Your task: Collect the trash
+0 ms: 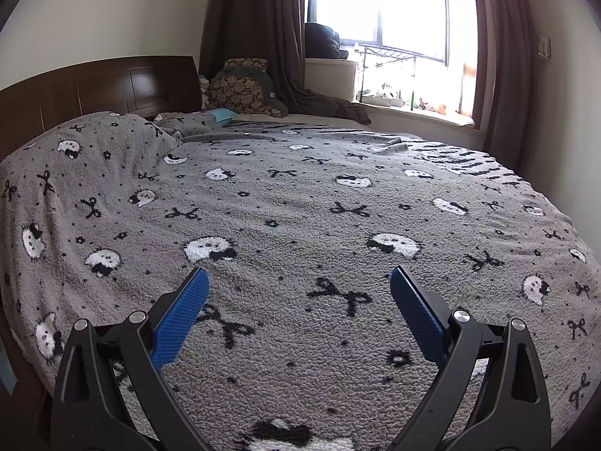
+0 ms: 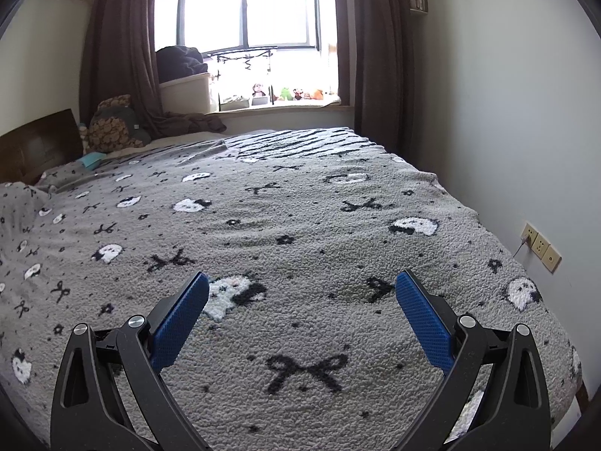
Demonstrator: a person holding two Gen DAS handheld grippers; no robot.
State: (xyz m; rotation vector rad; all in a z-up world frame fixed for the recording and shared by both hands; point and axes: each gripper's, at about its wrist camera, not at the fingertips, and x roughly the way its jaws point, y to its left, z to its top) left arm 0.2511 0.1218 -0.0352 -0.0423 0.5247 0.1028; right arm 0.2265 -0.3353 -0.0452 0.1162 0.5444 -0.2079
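Both tools are held over the bed now: the left gripper (image 1: 298, 282) is spread wide above the grey blanket (image 1: 300, 203), nothing gripped between its blue pads (image 1: 180, 319). The right gripper (image 2: 302, 285) is likewise splayed and empty above the same blanket. No trash can be made out; a teal item (image 2: 92, 159) is seen near the headboard (image 1: 94, 90).

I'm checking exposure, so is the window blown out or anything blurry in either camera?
Left wrist view: bright window is blown out to white, grey patterned fleece blanket sharp, edges bowed by fisheye. Right wrist view: same window overexposed, dark brown curtains underlit, blanket crisp.
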